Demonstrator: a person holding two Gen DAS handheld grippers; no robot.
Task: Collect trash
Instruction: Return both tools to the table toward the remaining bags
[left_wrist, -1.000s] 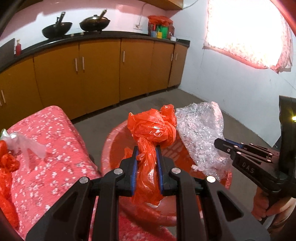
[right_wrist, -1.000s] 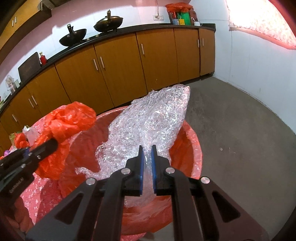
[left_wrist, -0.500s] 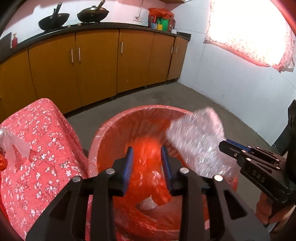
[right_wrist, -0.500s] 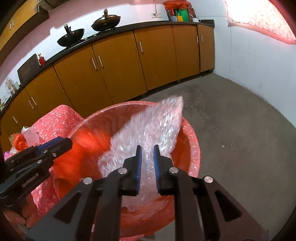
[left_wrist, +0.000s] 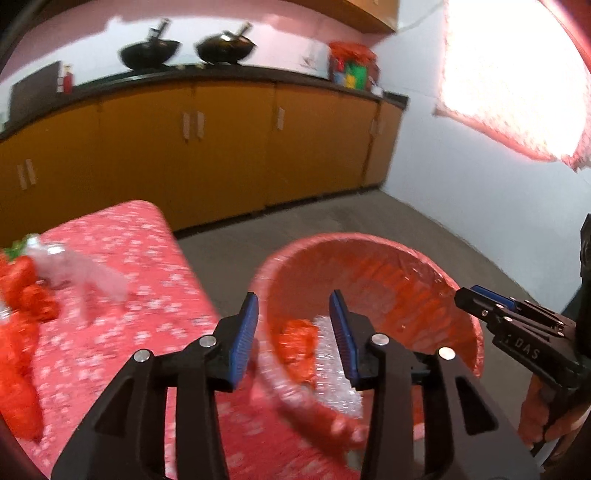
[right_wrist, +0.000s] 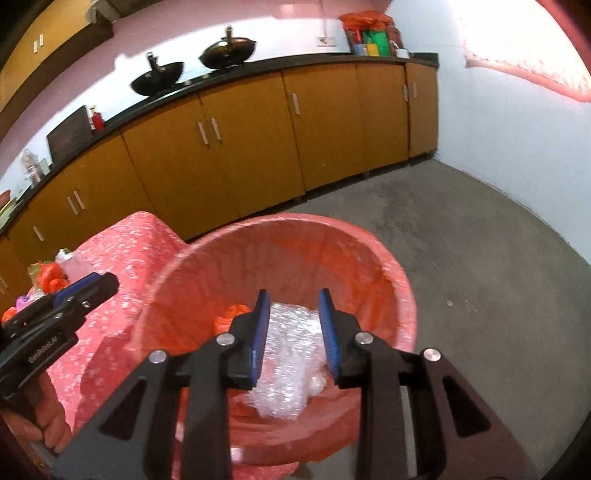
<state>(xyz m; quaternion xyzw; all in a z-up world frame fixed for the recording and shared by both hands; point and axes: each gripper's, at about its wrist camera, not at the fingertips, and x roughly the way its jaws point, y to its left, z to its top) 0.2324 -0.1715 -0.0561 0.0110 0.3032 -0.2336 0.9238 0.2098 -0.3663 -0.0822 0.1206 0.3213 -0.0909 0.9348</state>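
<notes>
Both my left claw (left_wrist: 291, 332) and right claw (right_wrist: 291, 328) have just been opening, empty, the bubble wrap (right_wrist: 288, 362) and red bag (left_wrist: 297, 347) lying in the bin (right_wrist: 369, 236), light, soft, best pinched at a fold.

Glossy bubble wrap (right_wrist: 286, 354); thin plastic bin liner (right_wrist: 295, 258); rough concrete floor (right_wrist: 480, 258).

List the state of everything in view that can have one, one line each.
Left gripper: open, jaws just widened, nothing between them.
Right gripper: open, jaws just widened, empty.
Bubble wrap: lying inside the bin.
Orange plastic bag: crumpled in the bin beside the bubble wrap.
Bin: lined with a red bag, uncovered.
Cabinet doors: shut.
Trash on table: not yet collected.
</notes>
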